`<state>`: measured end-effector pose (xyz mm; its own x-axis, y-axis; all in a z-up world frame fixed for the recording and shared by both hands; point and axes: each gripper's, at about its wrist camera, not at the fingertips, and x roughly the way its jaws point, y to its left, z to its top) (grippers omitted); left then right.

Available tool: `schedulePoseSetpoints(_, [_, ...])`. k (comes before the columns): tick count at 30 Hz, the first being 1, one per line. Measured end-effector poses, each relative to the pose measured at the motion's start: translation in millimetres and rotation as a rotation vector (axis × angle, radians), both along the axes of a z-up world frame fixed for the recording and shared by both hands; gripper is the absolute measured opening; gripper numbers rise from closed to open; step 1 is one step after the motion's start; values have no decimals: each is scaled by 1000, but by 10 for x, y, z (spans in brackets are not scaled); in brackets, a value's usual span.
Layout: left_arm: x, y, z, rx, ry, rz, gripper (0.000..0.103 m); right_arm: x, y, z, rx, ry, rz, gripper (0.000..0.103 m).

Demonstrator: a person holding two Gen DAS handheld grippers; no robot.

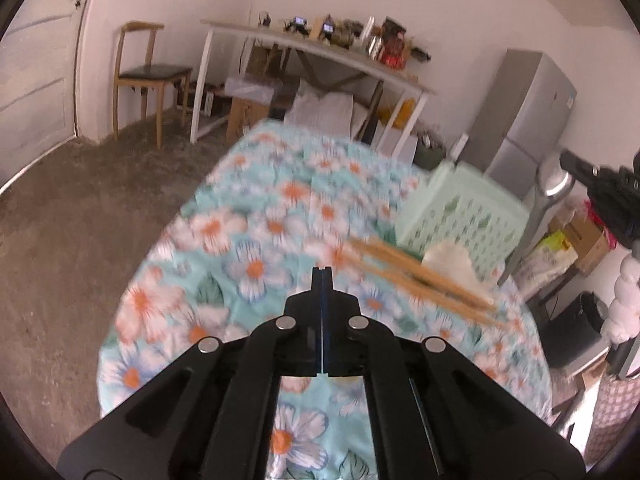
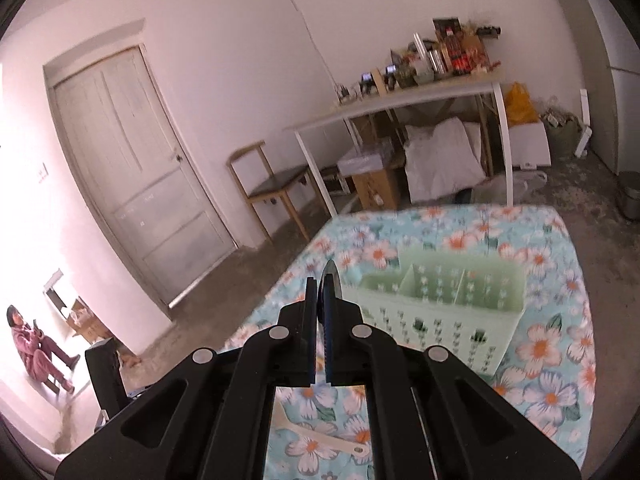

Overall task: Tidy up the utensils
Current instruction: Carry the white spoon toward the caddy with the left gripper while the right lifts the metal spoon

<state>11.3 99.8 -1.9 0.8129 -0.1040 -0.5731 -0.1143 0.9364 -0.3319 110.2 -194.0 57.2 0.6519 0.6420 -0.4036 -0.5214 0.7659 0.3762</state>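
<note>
My left gripper (image 1: pixel 322 276) is shut with nothing in it, hanging above the floral tablecloth (image 1: pixel 248 248). Just right of its tip lie several wooden chopsticks (image 1: pixel 420 278) and a white spoon (image 1: pixel 448 262), beside the pale green slotted basket (image 1: pixel 464 216). My right gripper (image 2: pixel 322 280) is shut on a thin metal utensil (image 2: pixel 331 274), seen edge-on, its rounded tip poking past the fingers. It hovers left of the basket (image 2: pixel 440 304), whose dividers show from above. A white plastic utensil (image 2: pixel 320 436) lies on the cloth under this gripper.
The table's far edge drops to a concrete floor (image 1: pixel 80 240). Beyond stand a wooden chair (image 1: pixel 144 76), a cluttered white side table (image 1: pixel 320 48) and a grey fridge (image 1: pixel 524 120). A white fluffy sleeve (image 1: pixel 624 292) shows at the right edge. A person (image 2: pixel 36 352) sits far left.
</note>
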Motion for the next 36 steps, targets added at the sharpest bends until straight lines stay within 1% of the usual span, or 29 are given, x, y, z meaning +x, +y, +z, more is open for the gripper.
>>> schedulePoseSetpoints(5, [45,90,514,7,-120,4,0,6,-186,299,56,-73,-9,3])
schedulePoseSetpoints(7, [101,73,736,30,-174,3,0,37,-272,404,73,-106,-20,3])
schedulePoseSetpoints(10, [205,-19,1046,86,-255,-10,0,108,-412,498,101,-123,-30,3])
schedulePoseSetpoints(12, [271,-94,1093,113,-255,-25,0,137,-481,516,120,-123,-31,3])
schedulePoseSetpoints(14, [344,-158,1031,119,-201,-53,0,156,-538,478,130,-124,-28,3])
schedulePoseSetpoints(16, [430,-184,877,89,-107,-92,2,180,-560,416,133,-115,-24,3])
schedulePoseSetpoints(17, [472,-176,726,60,-41,-112,12,193,-558,381,133,-108,-22,3])
schedulePoseSetpoints(18, [496,-158,582,40,17,-119,29,220,-560,337,135,-98,-17,3])
schedulePoseSetpoints(19, [502,-139,475,29,59,-121,36,242,-559,300,139,-89,-12,3])
schedulePoseSetpoints(20, [505,-113,297,14,124,-118,43,262,-557,266,142,-82,-8,3])
schedulePoseSetpoints(21, [507,-84,149,0,182,-114,43,280,-567,247,146,-77,-4,3])
schedulePoseSetpoints(22, [498,-60,33,-15,220,-109,43,282,-571,236,150,-73,-1,3])
schedulePoseSetpoints(24, [506,18,-271,-92,324,-99,43,314,-584,196,160,-66,7,3])
schedulePoseSetpoints(25, [497,37,-387,-114,361,-96,43,316,-583,189,163,-64,9,3])
schedulePoseSetpoints(28, [492,20,-638,-136,427,-101,41,339,-597,152,176,-55,13,3])
schedulePoseSetpoints(29, [502,19,-665,-146,433,-105,38,350,-608,131,180,-51,13,3])
schedulePoseSetpoints(30, [499,3,-704,-155,437,-108,30,347,-607,138,181,-49,12,3])
schedulePoseSetpoints(31, [507,-11,-738,-157,443,-108,26,360,-620,118,184,-45,10,3])
schedulePoseSetpoints(32, [509,-24,-782,-154,450,-104,18,370,-629,103,187,-42,9,3])
schedulePoseSetpoints(33, [504,-28,-796,-156,447,-103,8,379,-639,98,189,-40,7,3])
schedulePoseSetpoints(35, [490,-21,-757,-159,422,-93,5,374,-668,92,197,-36,4,3])
schedulePoseSetpoints(36, [490,-21,-706,-147,407,-87,5,385,-680,94,200,-34,3,3])
